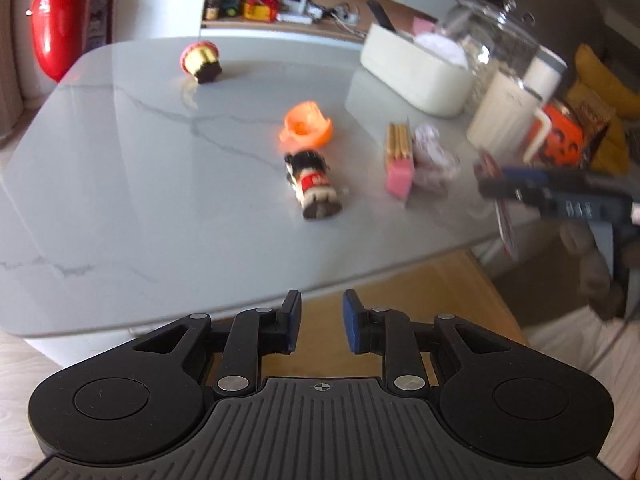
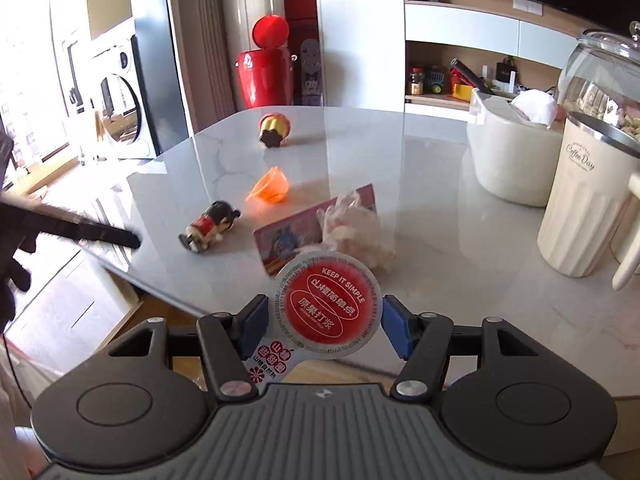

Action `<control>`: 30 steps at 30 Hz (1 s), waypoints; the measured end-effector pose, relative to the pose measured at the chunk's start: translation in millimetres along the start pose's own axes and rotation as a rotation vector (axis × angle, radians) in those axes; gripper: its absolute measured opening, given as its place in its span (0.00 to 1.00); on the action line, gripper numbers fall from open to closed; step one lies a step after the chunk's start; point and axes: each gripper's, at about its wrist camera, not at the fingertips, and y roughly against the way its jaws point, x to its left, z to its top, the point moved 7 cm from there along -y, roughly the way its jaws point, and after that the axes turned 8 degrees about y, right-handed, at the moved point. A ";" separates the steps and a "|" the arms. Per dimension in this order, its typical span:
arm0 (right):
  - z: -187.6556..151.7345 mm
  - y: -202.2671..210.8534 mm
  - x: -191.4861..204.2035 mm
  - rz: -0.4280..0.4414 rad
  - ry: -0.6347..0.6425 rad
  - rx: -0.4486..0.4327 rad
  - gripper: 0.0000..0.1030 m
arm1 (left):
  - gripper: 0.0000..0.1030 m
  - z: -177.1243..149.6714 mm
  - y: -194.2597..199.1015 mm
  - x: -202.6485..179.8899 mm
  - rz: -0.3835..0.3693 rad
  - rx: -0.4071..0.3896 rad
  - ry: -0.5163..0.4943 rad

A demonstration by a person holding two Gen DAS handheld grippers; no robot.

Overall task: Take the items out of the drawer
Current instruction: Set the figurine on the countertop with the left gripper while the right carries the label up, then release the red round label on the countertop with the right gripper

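Right gripper (image 2: pixel 324 322): fingers (image 2: pixel 394 330) pinch a round sealed cup (image 2: pixel 327 312) from either side, red foil lid facing the camera, white pull tab hanging toward the lower left. The cup is held off the surface, above the near edge of the counter (image 2: pixel 440 208).

Left gripper (image 1: pixel 321 320): fingers (image 1: pixel 291 322) parted by a narrow gap, nothing between them. They hang over the counter's near edge, with a wooden surface (image 1: pixel 420 292) visible below through the gap.

Beyond the right fingers, outward:
- just ahead, a pink card packet (image 2: pixel 296 228) standing on its edge, a crumpled white wrapper (image 2: pixel 356 232) touching its right side
- ahead and left, a small toy figure (image 2: pixel 210 226) lying on its side
- further ahead, an orange plastic piece (image 2: pixel 270 188), apart from the figure
- farthest, a yellow and black toy cupcake (image 2: pixel 274 130), tipped over
- right of the fingers, a ribbed cream mug (image 2: pixel 580 208), a cream tub (image 2: pixel 516 152) and a glass jar (image 2: pixel 600 76) grouped close together

At far left of the right wrist view a dark blurred shape (image 2: pixel 80 228) reaches over the counter edge; probably the left gripper, but motion blur prevents certainty. The drawer itself cannot be identified in either view.
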 end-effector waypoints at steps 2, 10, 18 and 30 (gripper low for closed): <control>11.9 -12.5 -7.9 -0.017 -0.022 -0.010 0.59 | 0.24 -17.4 -2.1 3.9 0.007 0.061 -0.011; 27.8 -67.4 -15.2 -0.109 0.024 0.024 0.60 | 0.24 -53.9 -23.0 17.4 0.058 0.224 -0.120; 28.9 -44.2 -9.8 -0.120 0.102 -0.005 0.71 | 0.24 -84.5 -48.0 17.4 0.114 0.453 -0.265; -24.9 31.7 -3.4 -0.055 0.096 0.006 0.81 | 0.24 -108.6 -79.3 35.2 0.284 0.722 -0.186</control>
